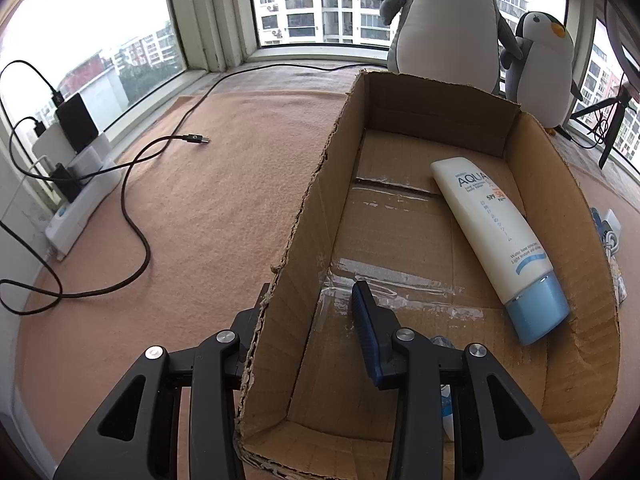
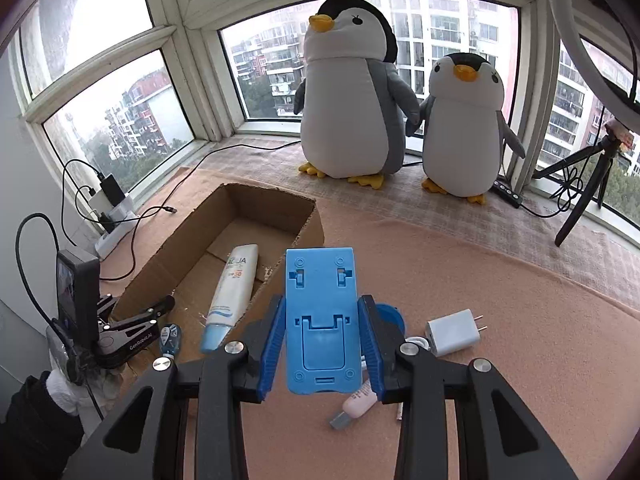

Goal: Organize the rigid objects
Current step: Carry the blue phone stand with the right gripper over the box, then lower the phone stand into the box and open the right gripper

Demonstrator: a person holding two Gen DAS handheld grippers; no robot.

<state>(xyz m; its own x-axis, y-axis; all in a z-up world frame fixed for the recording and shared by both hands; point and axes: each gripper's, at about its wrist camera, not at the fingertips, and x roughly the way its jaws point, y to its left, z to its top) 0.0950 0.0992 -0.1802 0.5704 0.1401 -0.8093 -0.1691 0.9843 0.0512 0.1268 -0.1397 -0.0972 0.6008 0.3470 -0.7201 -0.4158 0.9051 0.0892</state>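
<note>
left gripper (image 1: 308,320): clamped on the left side wall of the cardboard box (image 1: 296,248), one finger inside the box and the other outside against the wall.
right gripper (image 2: 322,340): closed on a blue phone stand (image 2: 320,320), gripping it by its two long edges; the stand is held up off the carpet, flat back facing the camera.
cardboard box: open on top, resting on the pink carpet (image 1: 208,208), rough torn edges along the rim.
sunscreen tube (image 1: 496,240): white with a light blue cap, lying on the box floor near the right wall, cap toward the near end.
small blue item (image 2: 170,338): lies in the near corner of the box; too small to tell what it is.
white charger plug (image 2: 454,334): on the carpet to the right of the stand, prongs pointing right, outside the box.
small pink tube (image 2: 358,402): on the carpet below the held stand, grey cap pointing lower left.
blue round lid (image 2: 390,314): partly hidden behind the right finger.
plush penguins (image 2: 352,92): two, standing on the window ledge beyond the box.
black cable (image 1: 136,200): loops across the carpet left of the box.
</note>
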